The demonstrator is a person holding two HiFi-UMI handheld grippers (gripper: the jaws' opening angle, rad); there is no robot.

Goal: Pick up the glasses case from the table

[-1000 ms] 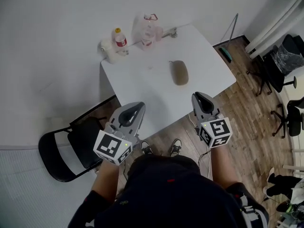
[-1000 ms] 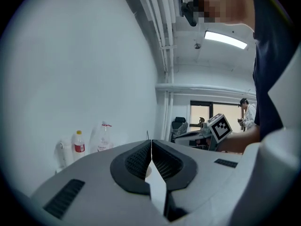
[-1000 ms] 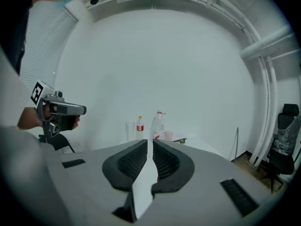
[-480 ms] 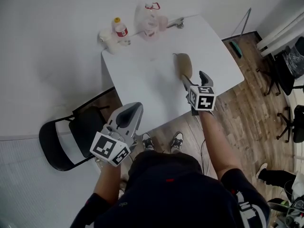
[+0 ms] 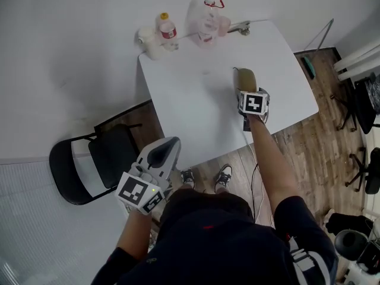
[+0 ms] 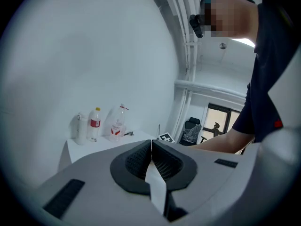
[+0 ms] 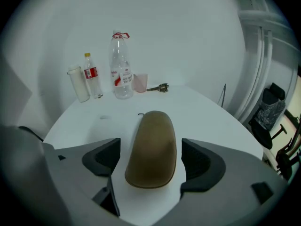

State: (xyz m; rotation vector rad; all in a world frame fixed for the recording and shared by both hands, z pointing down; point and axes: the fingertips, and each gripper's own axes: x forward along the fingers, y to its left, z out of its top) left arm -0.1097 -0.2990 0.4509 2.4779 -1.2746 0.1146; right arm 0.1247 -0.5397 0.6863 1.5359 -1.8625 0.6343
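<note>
The brown oval glasses case lies on the white table towards its right side. My right gripper is stretched out over the table and tilted down at the case. Its jaws are opening, and the near end of the case sits between them with a gap at each pad. Off the table's near edge, close to the person's body, my left gripper is held shut with nothing in it.
At the table's far edge stand a white container, a small red-labelled bottle, a large clear bottle, a pink cup and keys. A black chair stands left of the table.
My right gripper swung from near the body forward and down onto the table, its jaws parting around the case. The left gripper sank a little.
</note>
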